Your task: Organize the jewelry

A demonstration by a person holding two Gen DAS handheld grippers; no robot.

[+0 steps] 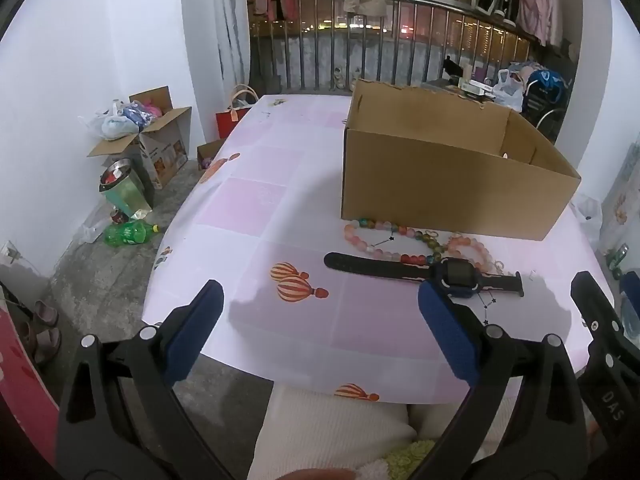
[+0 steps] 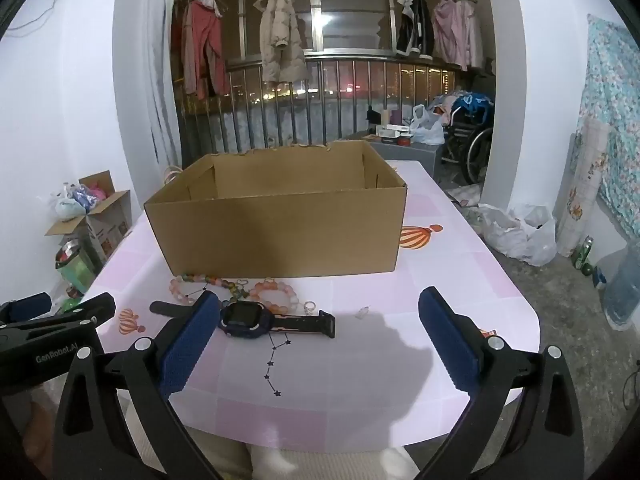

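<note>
Black and dark blue, the watch (image 2: 244, 320) lies flat on the pink table (image 2: 360, 380), just past the tips of both grippers. Its strap runs sideways, from left to right, across the way the fingers point. So the fingers would close along the strap, not across it. To pinch the thin strap from its two sides, a gripper would likely need to turn first.

From the right gripper (image 2: 320, 340), the watch face sits right next to the tip of the left finger, and the strap end reaches into the gap between the two fingers. From the left gripper (image 1: 320, 320), the watch face sits just past the tip of the right finger, off to the side of the gap. I think the right gripper is the nearer one, because part of the strap is already in front of its gap.

Both grippers have their jaws wide apart and hold nothing.

Behind the watch, farther from the jaws, lie the bead bracelets (image 2: 276, 294) and a long bead string (image 1: 384, 240). A little ring (image 2: 309, 307) lies close to the strap. These all rest near the front wall of the brown cardboard box (image 2: 280, 232), which stands open on top. I think the jewelry is meant to go in there.
</note>
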